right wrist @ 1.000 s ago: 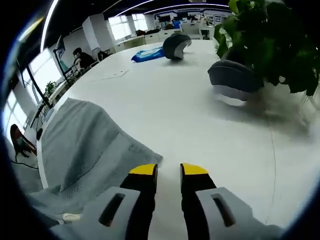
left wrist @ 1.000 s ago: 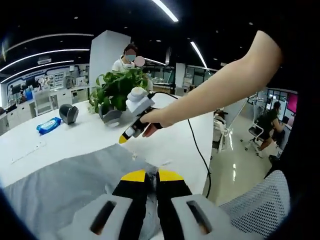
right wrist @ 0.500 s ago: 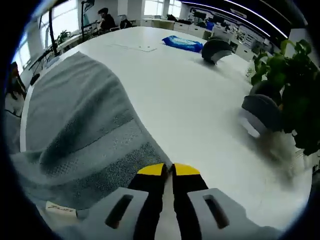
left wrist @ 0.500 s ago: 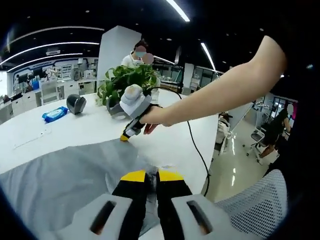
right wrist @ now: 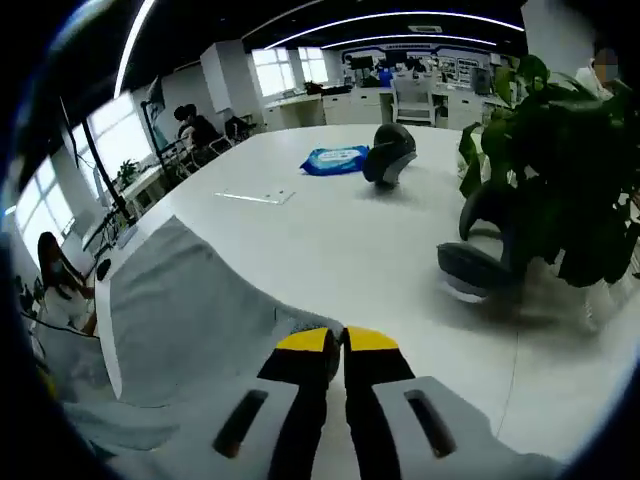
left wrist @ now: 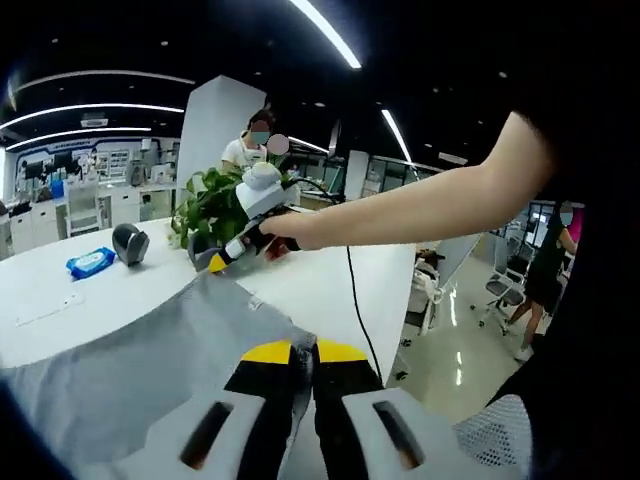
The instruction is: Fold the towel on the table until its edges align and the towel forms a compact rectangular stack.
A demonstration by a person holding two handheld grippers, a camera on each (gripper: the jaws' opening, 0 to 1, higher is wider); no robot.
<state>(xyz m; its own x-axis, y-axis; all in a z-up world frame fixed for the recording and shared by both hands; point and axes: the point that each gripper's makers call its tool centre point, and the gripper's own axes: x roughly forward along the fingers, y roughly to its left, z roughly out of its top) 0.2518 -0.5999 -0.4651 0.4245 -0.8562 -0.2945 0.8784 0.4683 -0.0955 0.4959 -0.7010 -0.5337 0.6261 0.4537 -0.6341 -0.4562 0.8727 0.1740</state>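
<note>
An open-plan office under strip lights, around a broad white desk (right wrist: pixel 330 240). The grey towel (left wrist: pixel 130 365) lies partly on the desk, lifted at two corners. The left gripper (left wrist: pixel 302 352) has its fingers clenched on the near corner; the right gripper (right wrist: pixel 335 340), held by an outstretched hand (left wrist: pixel 275 235), has its fingers pinched on another corner. Beyond stand a potted plant (right wrist: pixel 560 190), a blue wipes pack (right wrist: pixel 335 159) and a dark rounded device (right wrist: pixel 388 153).

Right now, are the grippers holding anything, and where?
Yes. Both hold the gray towel: the right gripper pinches one corner, and the left gripper pinches its edge at another corner.
</note>
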